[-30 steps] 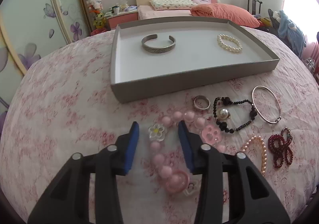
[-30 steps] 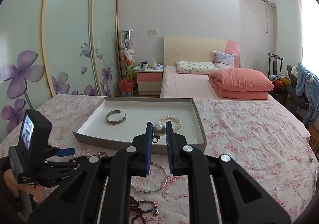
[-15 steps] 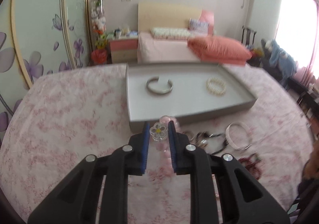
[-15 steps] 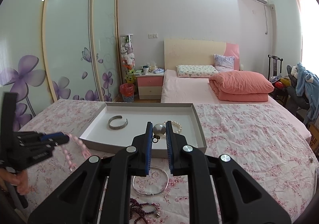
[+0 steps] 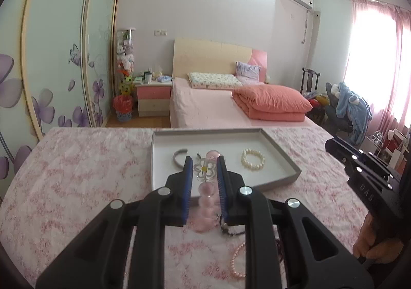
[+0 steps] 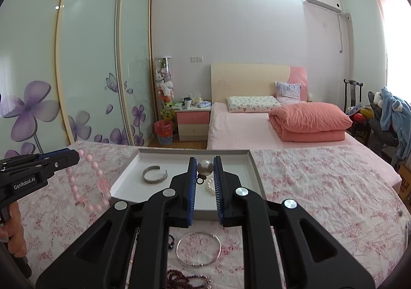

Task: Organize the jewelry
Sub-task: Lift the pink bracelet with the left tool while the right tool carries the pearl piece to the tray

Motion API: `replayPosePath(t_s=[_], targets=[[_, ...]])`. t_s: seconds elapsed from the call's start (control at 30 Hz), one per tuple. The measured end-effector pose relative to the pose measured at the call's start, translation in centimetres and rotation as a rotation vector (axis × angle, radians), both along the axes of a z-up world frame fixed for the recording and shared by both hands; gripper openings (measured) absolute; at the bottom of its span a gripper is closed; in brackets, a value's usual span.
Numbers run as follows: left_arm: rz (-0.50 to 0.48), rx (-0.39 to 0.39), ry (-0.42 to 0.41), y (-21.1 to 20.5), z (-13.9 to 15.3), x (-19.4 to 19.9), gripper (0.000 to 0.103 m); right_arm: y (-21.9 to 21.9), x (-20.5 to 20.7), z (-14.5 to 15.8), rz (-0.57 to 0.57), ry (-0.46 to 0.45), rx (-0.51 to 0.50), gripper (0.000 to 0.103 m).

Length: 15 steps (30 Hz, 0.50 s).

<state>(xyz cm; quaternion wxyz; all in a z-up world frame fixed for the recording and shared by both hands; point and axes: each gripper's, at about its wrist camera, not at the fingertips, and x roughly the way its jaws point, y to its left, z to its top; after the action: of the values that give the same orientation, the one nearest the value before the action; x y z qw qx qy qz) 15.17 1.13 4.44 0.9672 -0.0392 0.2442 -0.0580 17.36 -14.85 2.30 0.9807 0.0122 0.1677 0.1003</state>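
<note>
My left gripper [image 5: 204, 164] is shut on the clear flower charm [image 5: 204, 168] of a pink bead necklace [image 5: 206, 196], held in the air before the grey tray [image 5: 280, 181]. The necklace hangs from it in the right wrist view [image 6: 87, 186]. My right gripper [image 6: 204, 164] is shut on a large grey pearl pendant [image 6: 204, 167] above the tray's [image 6: 125, 176] near side. A silver cuff [image 6: 155, 174] and a white pearl bracelet [image 5: 253, 159] lie in the tray.
On the floral cloth [image 6: 321, 186] near me lie a thin silver bangle [image 6: 198, 248], dark red beads [image 6: 187, 278], a pink pearl bracelet [image 5: 235, 260] and a black bead bracelet [image 5: 231, 231]. A bed [image 6: 257, 129] stands behind.
My left gripper closed on the flower charm and lifted the pink necklace off the cloth, rising toward the tray. My right gripper stayed shut on the pearl pendant, nearly still.
</note>
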Motion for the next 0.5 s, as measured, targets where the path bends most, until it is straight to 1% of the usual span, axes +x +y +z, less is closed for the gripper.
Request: replayPosePath(t_s=[0.23,0.5], targets=[[0.020,0.016,-0.029,-0.9,1.1,0.9,0.019,0.3,0.8,1.2,0.002,-0.044,0.005,0.014],[0.061,0.047,-0.059,-1.8,1.7,2.7,0.019,0.6,2.5,1.4,0.001,-0.059,0.001,0.014]])
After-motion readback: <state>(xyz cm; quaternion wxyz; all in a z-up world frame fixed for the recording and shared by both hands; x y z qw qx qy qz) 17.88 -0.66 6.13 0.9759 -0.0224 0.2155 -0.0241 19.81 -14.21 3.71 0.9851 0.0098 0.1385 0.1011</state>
